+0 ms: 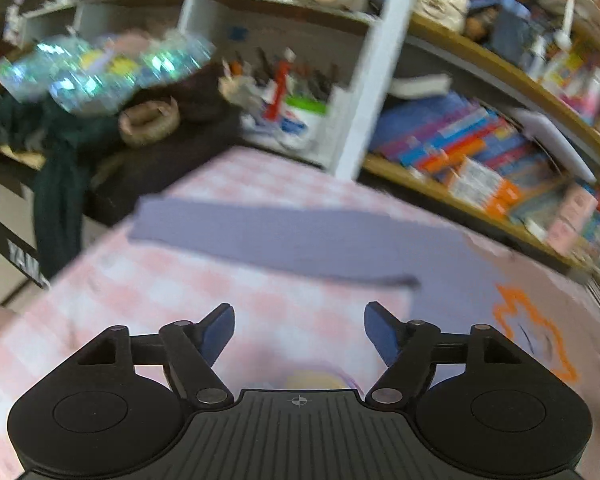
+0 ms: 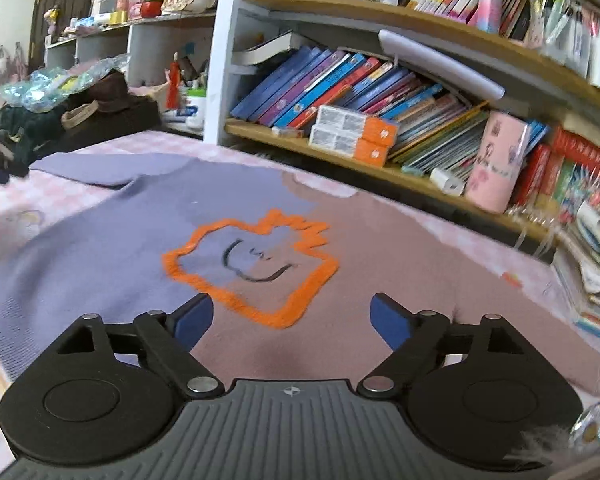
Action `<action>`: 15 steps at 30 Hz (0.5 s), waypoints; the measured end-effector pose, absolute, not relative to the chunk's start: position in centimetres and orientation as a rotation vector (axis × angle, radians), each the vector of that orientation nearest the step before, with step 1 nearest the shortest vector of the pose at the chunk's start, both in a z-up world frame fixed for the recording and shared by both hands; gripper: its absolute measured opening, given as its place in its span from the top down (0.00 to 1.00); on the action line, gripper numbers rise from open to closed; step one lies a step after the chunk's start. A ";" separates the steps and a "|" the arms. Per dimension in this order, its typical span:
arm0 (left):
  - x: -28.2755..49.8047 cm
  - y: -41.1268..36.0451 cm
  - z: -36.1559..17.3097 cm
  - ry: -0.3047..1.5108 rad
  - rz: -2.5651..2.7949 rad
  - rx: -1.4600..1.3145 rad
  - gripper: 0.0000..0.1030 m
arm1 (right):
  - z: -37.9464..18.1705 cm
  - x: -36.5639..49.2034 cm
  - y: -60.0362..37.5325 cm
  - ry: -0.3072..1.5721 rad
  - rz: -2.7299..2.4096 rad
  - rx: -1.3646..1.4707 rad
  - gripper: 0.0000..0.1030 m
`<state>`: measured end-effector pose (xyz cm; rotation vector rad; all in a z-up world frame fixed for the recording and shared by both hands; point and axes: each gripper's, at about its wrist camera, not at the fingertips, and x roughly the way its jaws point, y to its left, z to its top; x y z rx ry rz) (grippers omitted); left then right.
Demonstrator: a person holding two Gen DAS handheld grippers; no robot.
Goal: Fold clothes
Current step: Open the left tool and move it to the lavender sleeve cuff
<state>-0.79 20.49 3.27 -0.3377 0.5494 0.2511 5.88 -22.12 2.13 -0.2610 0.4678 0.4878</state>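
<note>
Sweater (image 2: 112,240), one, lies under two empty grippers.

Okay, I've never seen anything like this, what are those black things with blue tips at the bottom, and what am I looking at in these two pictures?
Each picture comes from a camera mounted on a tool a person holds. One shows the left hand-held gripper, the other the right hand-held gripper. The blue tips are their fingers; both stand open, holding nothing. Ahead, a purple and mauve sweater with an orange-outlined smiley lies flat on a pink checked cloth. One sleeve stretches sideways. Bookshelves stand behind.
</note>
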 end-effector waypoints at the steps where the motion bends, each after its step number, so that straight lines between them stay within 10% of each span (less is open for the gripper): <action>1: -0.4 21.0 3.3 0.541 0.269 -0.330 0.27 | 1.9 6.2 -22.4 0.470 0.498 -0.248 0.14; 15: 5.4 27.9 1.2 0.614 0.552 -0.176 0.28 | -1.0 8.0 -22.6 0.469 0.525 -0.279 0.16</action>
